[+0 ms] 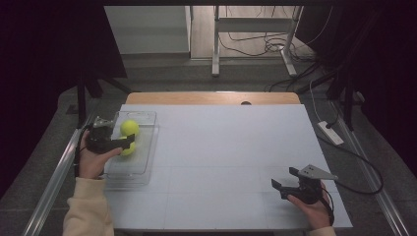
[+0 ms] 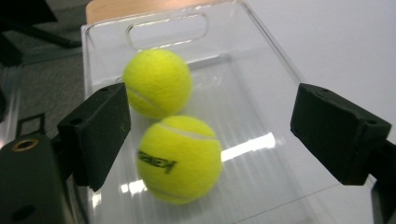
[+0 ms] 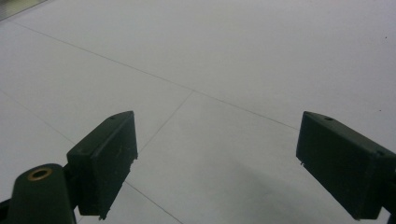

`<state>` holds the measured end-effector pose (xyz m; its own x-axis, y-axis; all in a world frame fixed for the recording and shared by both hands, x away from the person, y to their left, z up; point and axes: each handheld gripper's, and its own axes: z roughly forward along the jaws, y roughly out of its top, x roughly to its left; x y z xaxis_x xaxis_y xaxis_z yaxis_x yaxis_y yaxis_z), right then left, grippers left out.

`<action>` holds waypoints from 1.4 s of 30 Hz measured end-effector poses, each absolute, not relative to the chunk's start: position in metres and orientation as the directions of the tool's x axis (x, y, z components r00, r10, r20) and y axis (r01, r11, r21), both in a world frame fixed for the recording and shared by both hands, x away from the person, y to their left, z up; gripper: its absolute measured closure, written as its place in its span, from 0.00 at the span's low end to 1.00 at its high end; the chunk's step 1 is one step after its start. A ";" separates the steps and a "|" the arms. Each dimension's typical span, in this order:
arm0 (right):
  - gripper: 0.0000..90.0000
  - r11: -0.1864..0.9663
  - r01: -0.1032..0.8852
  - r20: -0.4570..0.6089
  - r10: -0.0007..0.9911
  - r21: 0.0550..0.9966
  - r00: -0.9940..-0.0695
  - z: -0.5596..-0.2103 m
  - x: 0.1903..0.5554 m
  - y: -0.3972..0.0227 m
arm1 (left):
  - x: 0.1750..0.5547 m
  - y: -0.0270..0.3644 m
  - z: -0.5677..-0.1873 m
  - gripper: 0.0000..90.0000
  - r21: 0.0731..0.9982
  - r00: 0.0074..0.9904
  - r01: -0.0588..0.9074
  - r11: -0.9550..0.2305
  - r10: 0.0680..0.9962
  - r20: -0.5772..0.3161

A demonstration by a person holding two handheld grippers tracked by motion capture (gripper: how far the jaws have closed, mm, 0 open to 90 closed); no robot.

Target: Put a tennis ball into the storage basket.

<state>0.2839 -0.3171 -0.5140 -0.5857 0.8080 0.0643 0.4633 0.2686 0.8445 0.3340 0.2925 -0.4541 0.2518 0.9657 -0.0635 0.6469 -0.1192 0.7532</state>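
Two yellow tennis balls lie in a clear plastic tray (image 1: pixel 134 169) at the table's left side. The far ball (image 1: pixel 130 128) (image 2: pixel 158 83) rests toward the tray's handle end. The near ball (image 1: pixel 129 149) (image 2: pixel 179 158) lies between the jaws of my left gripper (image 1: pixel 129 141) (image 2: pixel 215 135), which is open: the ball sits close to the left pad and well apart from the right one. My right gripper (image 1: pixel 285 178) (image 3: pixel 215 154) hovers open over the bare white table (image 1: pixel 221 147) near the front right corner, with nothing between its fingers.
The tray (image 2: pixel 261 93) has a cut-out handle at its far end. Beyond the white tabletop a wooden strip runs along the far edge. A power strip (image 1: pixel 330 132) and cables lie on the floor to the right.
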 end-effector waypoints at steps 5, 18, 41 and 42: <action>0.14 0.265 0.463 0.067 0.808 0.846 -0.585 -0.514 0.284 -0.318 | 0.334 0.291 -0.453 0.15 0.766 0.271 0.631 -0.123 0.960 -0.069; 0.14 0.245 0.470 0.088 0.809 0.848 -0.581 -0.516 0.288 -0.323 | 0.329 0.281 -0.454 0.16 0.802 0.364 0.590 -0.100 0.919 -0.153; 0.13 0.226 0.462 0.089 0.819 0.857 -0.567 -0.510 0.282 -0.332 | 0.292 0.260 -0.459 0.13 0.827 0.493 0.546 -0.132 0.849 -0.189; 0.13 0.225 0.461 0.090 0.818 0.858 -0.567 -0.510 0.282 -0.332 | 0.289 0.258 -0.460 0.13 0.829 0.498 0.543 -0.136 0.847 -0.187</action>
